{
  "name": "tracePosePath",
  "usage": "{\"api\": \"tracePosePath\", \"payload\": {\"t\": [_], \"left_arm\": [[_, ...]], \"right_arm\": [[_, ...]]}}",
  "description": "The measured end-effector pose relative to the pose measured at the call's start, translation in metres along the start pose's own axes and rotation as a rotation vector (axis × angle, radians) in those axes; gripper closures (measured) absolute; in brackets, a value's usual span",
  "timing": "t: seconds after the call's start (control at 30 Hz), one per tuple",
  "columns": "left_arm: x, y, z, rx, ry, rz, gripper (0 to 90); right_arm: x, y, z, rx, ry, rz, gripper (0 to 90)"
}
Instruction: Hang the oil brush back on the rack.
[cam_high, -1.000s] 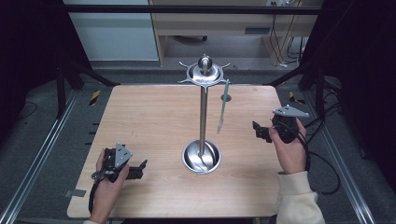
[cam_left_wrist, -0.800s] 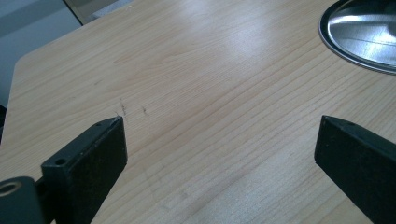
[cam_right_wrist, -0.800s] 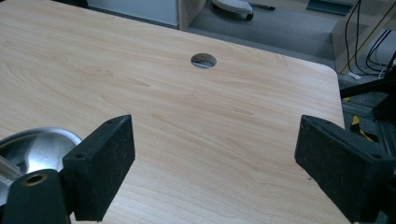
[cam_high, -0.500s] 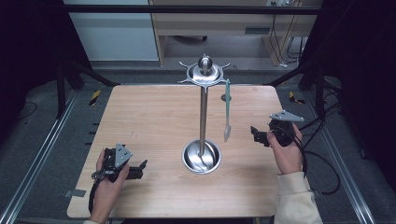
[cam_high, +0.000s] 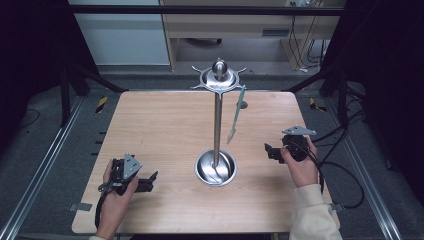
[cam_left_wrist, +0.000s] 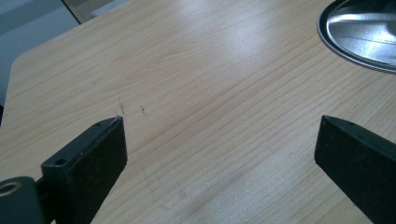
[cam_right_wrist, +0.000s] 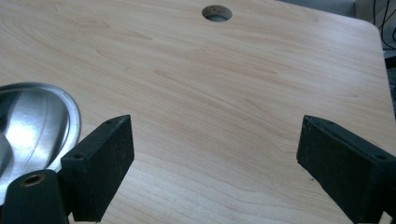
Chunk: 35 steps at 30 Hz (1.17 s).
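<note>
Resting low on the table (cam_high: 165, 125), well to the left of the stand (cam_high: 216, 125), the left gripper (cam_high: 150, 179) hasn't stirred over the last second. Its jaws stand wide apart with bare wood between them, and the stand's steel dish (cam_left_wrist: 359, 35) sits off at the edge of its own view. It holds nothing.

At the middle, the stand rises from its dish (cam_high: 215, 167) to a hooked crown. One utensil (cam_high: 236, 114) hangs from a hook just right of the pole, blade downward, clear of the table.

Right of the stand, the right gripper (cam_high: 270, 151) has come in and down: a second ago it was farther out and higher, and now it sits nearer the dish, pointed toward the pole. Its jaws are spread wide and empty, over plain wood, with the dish (cam_right_wrist: 32, 121) at the left of its own view. I'd judge it is closing in on the hanging utensil, and must climb to reach it.
</note>
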<state>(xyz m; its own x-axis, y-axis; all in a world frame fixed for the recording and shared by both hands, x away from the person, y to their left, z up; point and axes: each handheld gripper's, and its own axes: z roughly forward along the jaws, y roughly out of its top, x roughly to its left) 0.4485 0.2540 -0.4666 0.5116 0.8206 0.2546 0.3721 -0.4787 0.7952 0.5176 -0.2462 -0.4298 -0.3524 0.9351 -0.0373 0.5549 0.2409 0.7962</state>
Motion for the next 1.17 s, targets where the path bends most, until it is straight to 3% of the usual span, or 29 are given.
{"api": "tracePosePath", "payload": {"t": [0.4, 0.8, 1.17], "left_arm": [[-0.001, 0.000, 0.001, 0.004, -0.005, 0.005, 2.1], [-0.002, 0.000, 0.002, 0.010, -0.008, 0.012, 2.0], [-0.003, 0.000, 0.003, 0.011, -0.008, 0.014, 2.1]], "right_arm": [[0.007, -0.017, 0.022, 0.085, 0.058, -0.007, 11.7], [0.017, -0.033, 0.042, 0.096, 0.147, -0.015, 12.1], [0.024, -0.035, 0.046, 0.122, 0.149, -0.049, 12.2]]}}
